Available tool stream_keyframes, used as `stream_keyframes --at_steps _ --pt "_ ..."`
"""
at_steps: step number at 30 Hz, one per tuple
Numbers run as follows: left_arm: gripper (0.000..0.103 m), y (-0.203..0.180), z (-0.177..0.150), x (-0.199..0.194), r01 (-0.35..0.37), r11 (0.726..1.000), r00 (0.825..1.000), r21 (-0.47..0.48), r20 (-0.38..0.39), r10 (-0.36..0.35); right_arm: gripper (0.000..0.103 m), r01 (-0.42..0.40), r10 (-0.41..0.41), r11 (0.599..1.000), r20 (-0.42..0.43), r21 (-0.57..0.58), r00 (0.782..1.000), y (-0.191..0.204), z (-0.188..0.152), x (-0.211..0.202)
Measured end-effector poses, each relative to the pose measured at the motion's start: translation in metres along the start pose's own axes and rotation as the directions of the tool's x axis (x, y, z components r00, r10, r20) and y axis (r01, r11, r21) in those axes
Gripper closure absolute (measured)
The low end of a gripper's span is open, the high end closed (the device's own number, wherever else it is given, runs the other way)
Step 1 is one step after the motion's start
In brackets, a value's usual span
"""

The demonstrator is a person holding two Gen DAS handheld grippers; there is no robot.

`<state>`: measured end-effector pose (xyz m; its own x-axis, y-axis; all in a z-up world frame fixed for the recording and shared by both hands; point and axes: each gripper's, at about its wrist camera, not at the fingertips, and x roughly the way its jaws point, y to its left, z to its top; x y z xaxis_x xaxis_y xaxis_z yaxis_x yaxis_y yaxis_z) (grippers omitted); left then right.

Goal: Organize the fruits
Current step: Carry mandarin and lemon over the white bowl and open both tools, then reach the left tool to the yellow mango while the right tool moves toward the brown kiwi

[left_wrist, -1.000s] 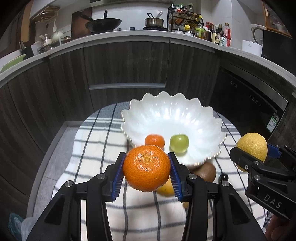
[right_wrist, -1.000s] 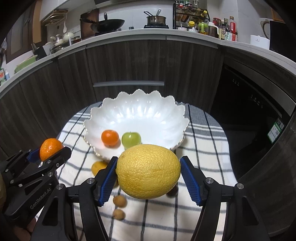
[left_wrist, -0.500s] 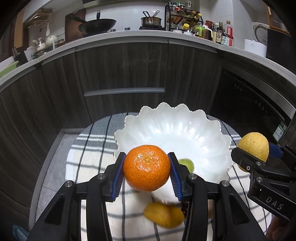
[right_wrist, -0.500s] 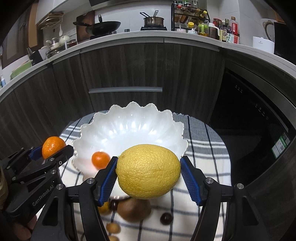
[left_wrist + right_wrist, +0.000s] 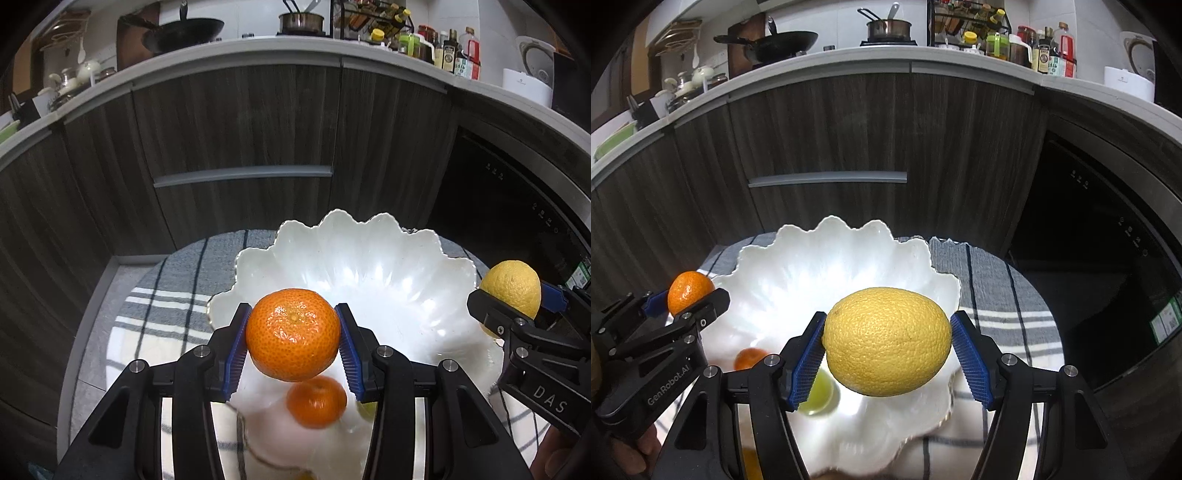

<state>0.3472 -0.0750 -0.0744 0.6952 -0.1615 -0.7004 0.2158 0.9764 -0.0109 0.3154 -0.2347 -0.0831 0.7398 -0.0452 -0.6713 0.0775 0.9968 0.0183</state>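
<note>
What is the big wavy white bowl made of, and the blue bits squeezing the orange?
The scalloped white bowl looks like glazed ceramic or porcelain: it is glossy with bright glare spots. It might be glass. The ribbed blue pads on the left gripper look like grippy rubber or soft plastic, matte and ridged.

The green fruit (image 5: 366, 408) hides mostly behind a finger (image 5: 388, 391). A yellow fruit (image 5: 304, 475) is cut off at the bottom edge. The small orange (image 5: 750, 359) looks blurry.
</note>
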Motion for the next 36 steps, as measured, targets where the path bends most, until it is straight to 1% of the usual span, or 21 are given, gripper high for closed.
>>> stream_keyframes --at_steps 8,9,10,11,12,13,16,18,21,22,27,36 --pt "0.058 0.002 0.000 0.025 0.010 1.000 0.998 -0.008 -0.055 -0.011 0.035 -0.005 0.004 1.000 -0.051 -0.003 0.999 -0.002 0.006 0.033" --pt "0.055 0.002 -0.001 0.026 0.009 1.000 0.998 -0.007 -0.063 -0.010 0.035 -0.011 0.010 1.000 -0.058 -0.006 0.998 -0.002 0.005 0.035" --pt "0.046 0.002 -0.001 0.026 0.008 1.000 0.998 -0.007 -0.064 -0.008 0.035 -0.014 0.013 1.000 -0.065 -0.010 0.998 -0.001 0.005 0.037" --pt "0.040 0.003 -0.001 0.026 0.000 1.000 0.998 -0.008 -0.062 -0.001 0.035 -0.013 0.012 1.000 -0.070 -0.010 0.997 -0.001 0.005 0.038" --pt "0.030 0.003 -0.001 0.024 -0.008 1.000 0.998 -0.009 -0.056 0.008 0.035 -0.012 0.011 1.000 -0.074 -0.010 0.997 0.000 0.004 0.038" --pt "0.025 0.004 -0.001 0.022 -0.016 1.000 0.999 -0.011 -0.048 0.016 0.035 -0.009 0.008 1.000 -0.074 -0.009 0.997 -0.001 0.004 0.038" --pt "0.024 0.006 0.000 0.016 -0.027 1.000 0.999 -0.011 -0.043 0.026 0.029 0.027 -0.028 0.999 -0.039 -0.019 0.999 0.000 0.006 0.029" --pt "0.024 0.007 0.001 0.010 -0.032 0.999 0.999 -0.014 -0.036 0.031 0.029 0.043 -0.044 0.999 -0.020 -0.020 0.999 0.000 0.009 0.022" --pt "0.018 0.009 0.001 -0.003 -0.041 0.999 0.999 -0.022 -0.019 0.041 0.027 0.060 -0.061 0.998 -0.009 -0.015 0.998 -0.001 0.011 0.013" --pt "0.016 0.009 0.000 -0.008 -0.043 0.999 0.999 -0.023 -0.010 0.043 0.025 0.066 -0.066 0.998 -0.005 -0.012 0.998 -0.001 0.010 0.008" --pt "0.016 0.007 -0.003 -0.035 -0.047 0.999 0.999 -0.005 0.019 0.047 0.024 0.071 -0.071 0.997 0.014 0.001 0.997 -0.003 0.005 -0.017" --pt "0.016 0.001 -0.017 -0.082 -0.034 0.999 0.998 -0.006 0.053 0.034 0.024 0.057 -0.058 0.998 0.039 0.023 0.998 -0.006 -0.010 -0.061"
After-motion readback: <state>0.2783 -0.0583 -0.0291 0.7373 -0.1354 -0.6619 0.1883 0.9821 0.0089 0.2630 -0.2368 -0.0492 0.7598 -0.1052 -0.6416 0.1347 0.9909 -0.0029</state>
